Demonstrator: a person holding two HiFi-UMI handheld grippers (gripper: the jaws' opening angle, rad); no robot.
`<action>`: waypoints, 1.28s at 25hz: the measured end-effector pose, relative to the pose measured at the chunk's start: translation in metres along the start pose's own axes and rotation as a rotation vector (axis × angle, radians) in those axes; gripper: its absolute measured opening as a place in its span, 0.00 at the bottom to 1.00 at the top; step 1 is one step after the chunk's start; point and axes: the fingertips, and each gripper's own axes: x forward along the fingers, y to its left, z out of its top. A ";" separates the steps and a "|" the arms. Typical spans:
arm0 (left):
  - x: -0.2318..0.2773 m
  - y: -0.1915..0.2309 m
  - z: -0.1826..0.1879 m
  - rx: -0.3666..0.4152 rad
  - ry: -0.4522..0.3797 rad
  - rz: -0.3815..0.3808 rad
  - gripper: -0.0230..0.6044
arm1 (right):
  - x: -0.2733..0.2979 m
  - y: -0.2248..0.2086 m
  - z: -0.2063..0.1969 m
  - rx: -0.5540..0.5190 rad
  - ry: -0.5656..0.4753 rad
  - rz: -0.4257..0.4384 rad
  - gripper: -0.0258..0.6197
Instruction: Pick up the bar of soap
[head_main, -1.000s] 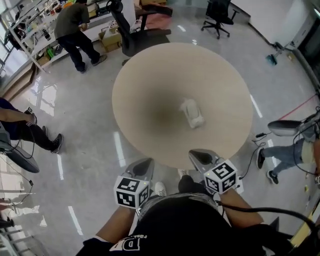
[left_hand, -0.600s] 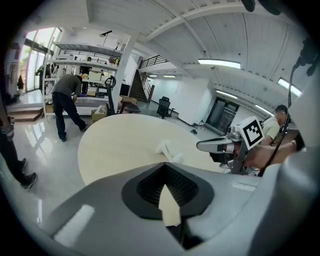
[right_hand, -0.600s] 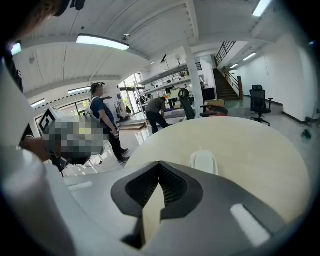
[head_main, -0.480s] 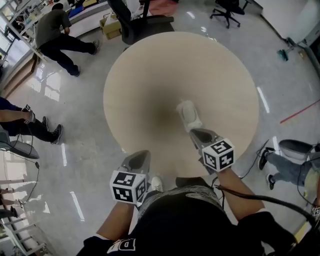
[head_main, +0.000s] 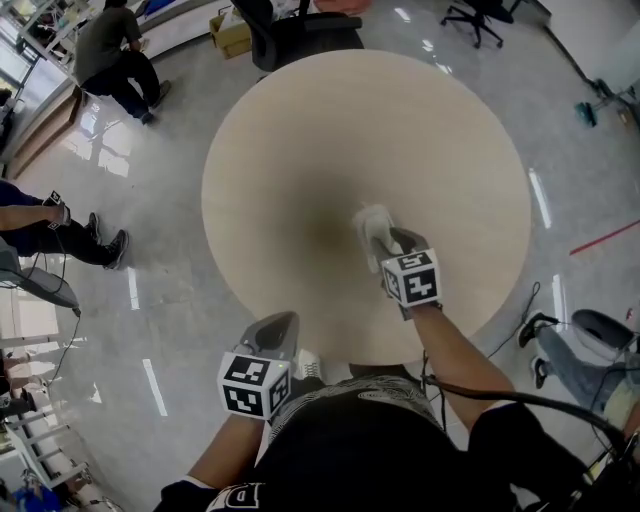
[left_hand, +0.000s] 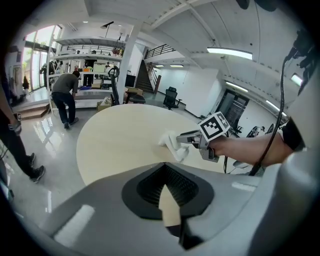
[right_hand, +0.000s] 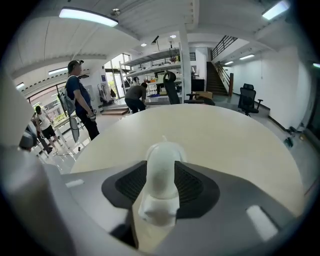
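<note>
a round, pale beige wooden table stands on a glossy grey floor. the bar of soap, a white, rounded block in a thin clear wrap, lies about at the middle of the surface, a little towards its near edge, with bare wood all round it.

the right gripper, grey with a cube of black-and-white square markers behind its jaws, reaches in from the near edge and points down at the soap. its jaws have just been opening and stand apart, one on each long side of the bar. in the right gripper view the soap fills the gap between the dark ribbed pads, its end sticking out past the tips. it rests on the wood.

the left gripper hangs at the near edge of the surface, well apart from the soap. its jaws are together with nothing between them.

beyond the far edge are a black office chair and a person bent over.
</note>
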 end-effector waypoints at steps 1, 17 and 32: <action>0.000 0.000 -0.001 -0.001 0.008 0.004 0.05 | 0.005 -0.001 0.000 0.008 0.004 -0.005 0.31; -0.014 0.018 -0.009 -0.027 0.029 0.056 0.05 | 0.041 -0.007 -0.001 0.081 0.027 -0.027 0.47; -0.036 0.029 -0.015 -0.008 -0.047 0.027 0.05 | 0.009 0.004 0.018 0.156 -0.079 -0.029 0.45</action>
